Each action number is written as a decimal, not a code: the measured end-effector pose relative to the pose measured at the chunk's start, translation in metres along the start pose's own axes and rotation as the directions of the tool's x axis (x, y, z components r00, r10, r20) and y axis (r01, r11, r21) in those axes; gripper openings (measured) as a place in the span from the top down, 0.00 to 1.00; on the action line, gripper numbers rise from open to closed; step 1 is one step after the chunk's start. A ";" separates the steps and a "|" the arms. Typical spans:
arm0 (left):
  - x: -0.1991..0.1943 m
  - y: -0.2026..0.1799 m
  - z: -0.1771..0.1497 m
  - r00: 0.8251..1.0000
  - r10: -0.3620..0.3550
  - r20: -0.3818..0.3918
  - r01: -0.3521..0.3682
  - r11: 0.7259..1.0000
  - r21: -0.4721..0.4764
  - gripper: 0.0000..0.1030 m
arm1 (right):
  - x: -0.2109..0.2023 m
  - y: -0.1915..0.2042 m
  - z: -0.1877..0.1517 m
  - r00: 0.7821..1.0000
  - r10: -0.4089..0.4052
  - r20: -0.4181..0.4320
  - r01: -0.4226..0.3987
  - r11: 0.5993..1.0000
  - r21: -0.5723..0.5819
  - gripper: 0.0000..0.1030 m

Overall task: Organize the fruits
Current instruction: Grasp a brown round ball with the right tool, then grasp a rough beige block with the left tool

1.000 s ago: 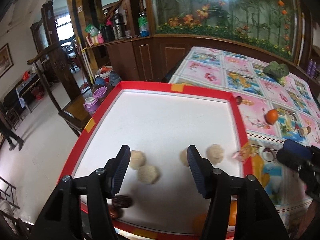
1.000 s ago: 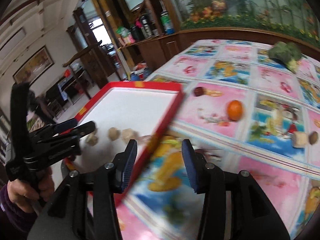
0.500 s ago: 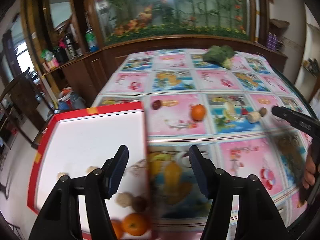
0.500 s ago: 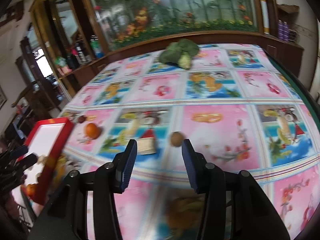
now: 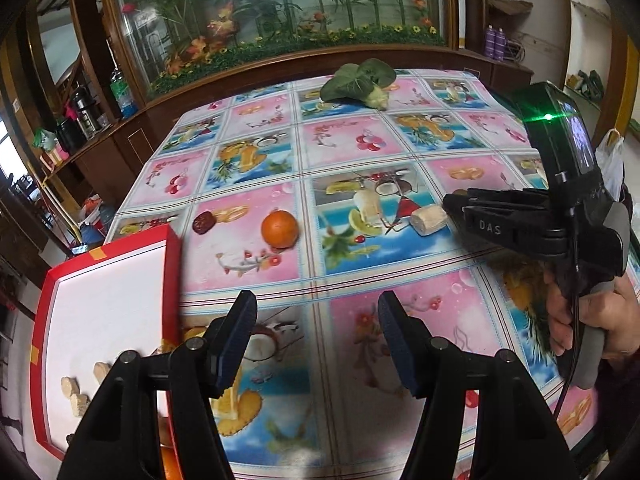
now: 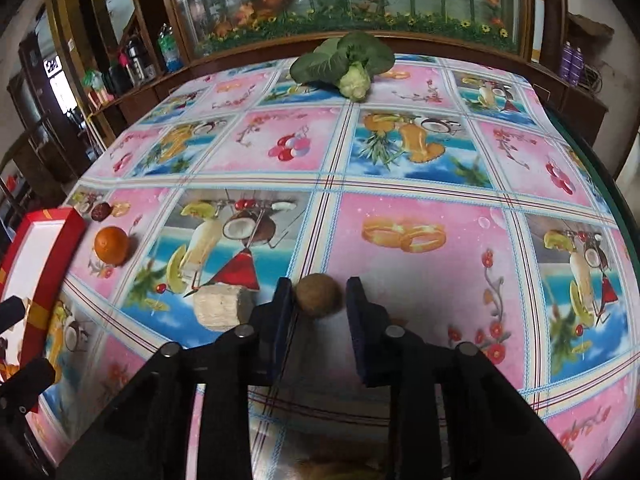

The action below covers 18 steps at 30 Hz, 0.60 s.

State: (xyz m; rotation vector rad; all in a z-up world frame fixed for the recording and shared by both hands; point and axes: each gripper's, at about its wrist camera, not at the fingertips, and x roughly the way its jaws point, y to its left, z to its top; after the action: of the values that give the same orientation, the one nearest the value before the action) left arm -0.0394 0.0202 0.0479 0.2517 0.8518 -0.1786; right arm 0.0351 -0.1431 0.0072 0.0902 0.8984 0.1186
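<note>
A small brown round fruit [image 6: 318, 294] lies on the tablecloth between the fingers of my right gripper [image 6: 320, 300], which is open; the fruit sits close to the left finger, with a gap on the right. Beside it on the left is a pale cut chunk [image 6: 220, 308]. An orange [image 6: 111, 245] and a dark red date [image 6: 100, 211] lie near the red tray [image 6: 60, 248]. My left gripper [image 5: 318, 340] hovers open and empty over the cloth beside the red tray [image 5: 172, 272]. It sees the orange [image 5: 280, 229], date [image 5: 202, 222], chunk [image 5: 429, 219] and right gripper [image 5: 456, 204].
A leafy green vegetable [image 6: 348, 64] lies at the table's far edge. Several beige pieces [image 5: 76, 394] and an orange fruit [image 5: 168, 464] sit in the tray. A hand [image 5: 588, 320] holds the right gripper's handle. A wooden cabinet and glass display stand behind the table.
Both views swung right, from the tray to the patterned tablecloth. The right gripper closed in on the brown fruit, which now sits between its fingers. The left gripper stays open.
</note>
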 end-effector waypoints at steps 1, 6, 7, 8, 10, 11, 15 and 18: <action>0.002 -0.004 0.002 1.000 -0.001 -0.006 0.001 1.000 0.006 0.39 | 0.000 0.000 0.000 1.000 -0.004 0.000 0.004 1.000 -0.006 0.76; 0.017 -0.023 0.018 0.999 -0.033 -0.014 0.034 0.999 0.034 0.39 | -0.013 -0.014 0.002 1.000 0.018 0.001 -0.018 0.999 0.036 0.76; 0.021 -0.027 0.022 0.999 -0.048 -0.011 0.049 0.998 0.036 0.39 | -0.019 -0.021 0.004 1.000 0.024 0.016 -0.025 0.998 0.060 0.76; 0.025 -0.030 0.026 0.998 -0.058 -0.010 0.058 0.998 0.036 0.39 | -0.026 -0.027 0.005 0.999 0.020 0.031 -0.022 0.996 0.081 0.76; 0.035 -0.038 0.034 0.997 -0.076 -0.013 0.077 0.996 0.035 0.39 | -0.034 -0.039 0.006 0.999 0.013 0.041 -0.018 0.992 0.121 0.76; 0.042 -0.043 0.039 0.996 -0.084 -0.018 0.085 0.996 0.029 0.39 | -0.036 -0.045 0.007 0.999 0.013 0.037 -0.018 0.989 0.145 0.76; 0.064 -0.057 0.052 0.993 -0.110 -0.047 0.110 0.994 -0.010 0.39 | -0.038 -0.066 0.006 1.000 0.031 0.005 -0.031 0.969 0.245 0.76; 0.073 -0.068 0.057 0.993 -0.110 -0.045 0.110 0.994 -0.018 0.39 | -0.042 -0.065 0.007 0.999 0.044 0.021 -0.047 0.967 0.250 0.76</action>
State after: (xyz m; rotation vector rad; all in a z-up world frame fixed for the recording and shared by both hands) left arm 0.0308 -0.0656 0.0182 0.1949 0.9127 -0.2697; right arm 0.0190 -0.2134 0.0359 0.3471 0.8931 0.0464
